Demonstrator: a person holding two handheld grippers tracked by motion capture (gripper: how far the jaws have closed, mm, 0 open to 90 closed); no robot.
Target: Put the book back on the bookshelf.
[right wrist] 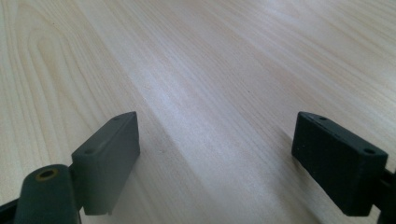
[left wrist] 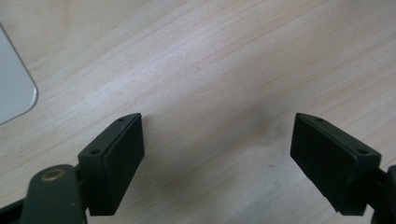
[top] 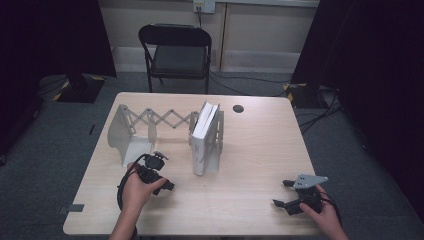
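A white expanding book rack stands on the wooden table [top: 250, 150], with a left end plate [top: 120, 132] and a scissor lattice [top: 160, 119] running to its right end. A white book [top: 204, 132] stands upright between the plates at that right end. My left gripper [top: 162, 172] is held just in front of the rack's left plate, open and empty over bare wood [left wrist: 217, 123]. A rounded corner of the white plate [left wrist: 14, 88] lies at the left edge of the left gripper view. My right gripper [top: 281, 193] rests near the table's front right, open with nothing between its jaws [right wrist: 217, 121].
A black folding chair [top: 176, 50] stands beyond the table's far edge. A dark round cable hole [top: 238, 108] sits near the far edge, right of the book. Cables run across the grey floor behind, and dark curtains hang at both sides.
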